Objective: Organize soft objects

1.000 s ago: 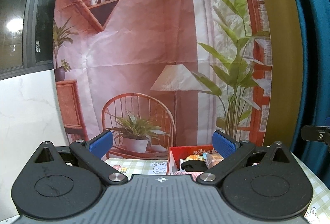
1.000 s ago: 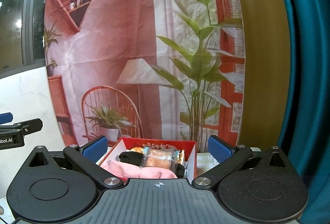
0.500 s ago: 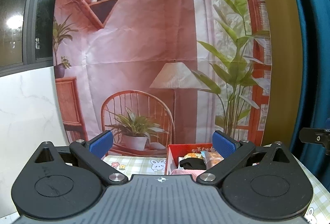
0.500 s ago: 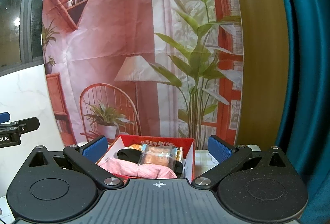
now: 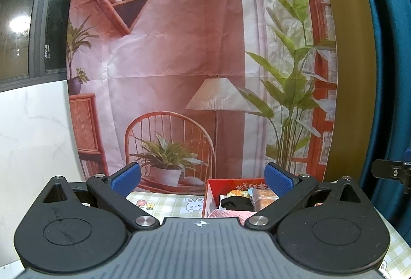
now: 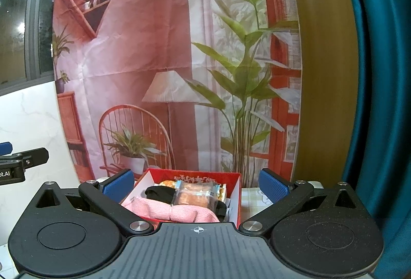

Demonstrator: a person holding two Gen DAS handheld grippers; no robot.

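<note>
A red box (image 6: 232, 195) with white inner walls stands on the checked tablecloth, straight ahead of my right gripper (image 6: 196, 182). In it lie a folded pink cloth (image 6: 174, 211), a black fabric item (image 6: 159, 193) and a wrapped bread packet (image 6: 196, 195). My right gripper is open, held back from the box with nothing between its fingers. In the left wrist view the red box (image 5: 209, 193) sits right of centre, behind the right finger. My left gripper (image 5: 203, 179) is open and holds nothing.
A printed backdrop (image 5: 195, 60) of a room hangs just behind the table. A teal curtain (image 6: 377, 99) stands at the right. White marble wall (image 5: 33, 137) lies to the left. The checked tablecloth (image 5: 169, 202) with bunny prints shows left of the box.
Both grippers have tilted or dropped slightly, so the box sits a bit lower and nearer in both views. Nothing was taken hold of or let go.
</note>
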